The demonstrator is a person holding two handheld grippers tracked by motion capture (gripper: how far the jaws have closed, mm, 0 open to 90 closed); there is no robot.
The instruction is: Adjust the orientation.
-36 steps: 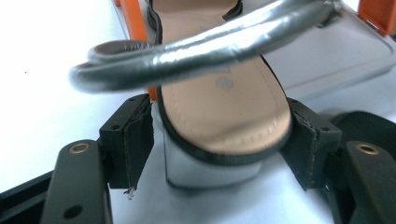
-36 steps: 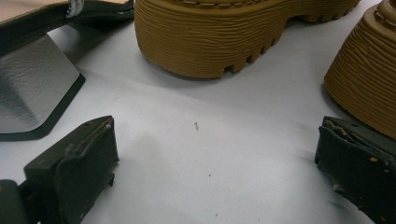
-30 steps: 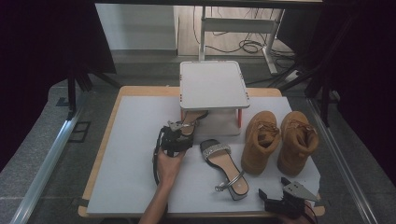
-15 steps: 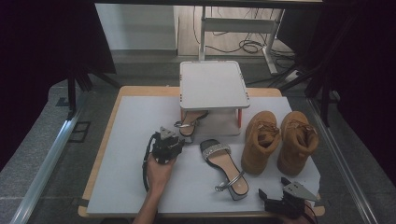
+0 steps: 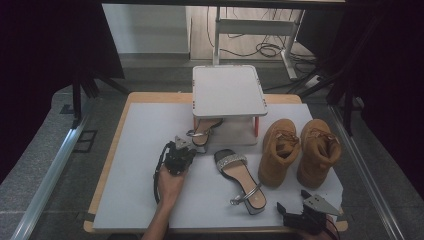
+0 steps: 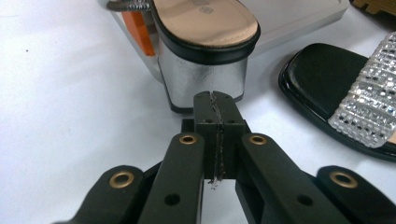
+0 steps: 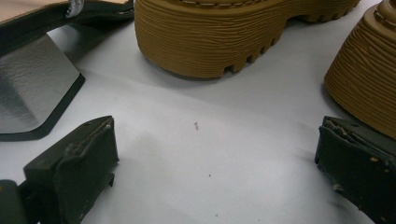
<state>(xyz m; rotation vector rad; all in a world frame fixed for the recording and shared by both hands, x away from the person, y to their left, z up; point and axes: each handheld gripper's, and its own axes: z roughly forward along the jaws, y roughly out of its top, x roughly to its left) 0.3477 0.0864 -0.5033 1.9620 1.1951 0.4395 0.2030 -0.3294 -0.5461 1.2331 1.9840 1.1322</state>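
Note:
A silver block-heeled sandal (image 5: 202,132) lies partly under the white stand (image 5: 227,90), its heel (image 6: 205,79) toward me. My left gripper (image 5: 184,145) sits just short of that heel. Its jaws (image 6: 215,100) have just been closing and are now shut with nothing between them. The matching sandal (image 5: 240,180), with a glittery strap (image 6: 369,107), lies on the white sheet to the right. My right gripper (image 5: 300,215) rests open near the front right edge, facing the sole of a tan boot (image 7: 233,32).
Two tan boots (image 5: 280,150) (image 5: 317,150) stand side by side to the right of the stand. The stand has orange legs (image 6: 140,32). The white sheet (image 5: 140,150) covers the wooden table, with bare room on its left half.
My left gripper has drawn back slightly toward the near left, away from the sandal under the stand. The right gripper has not moved.

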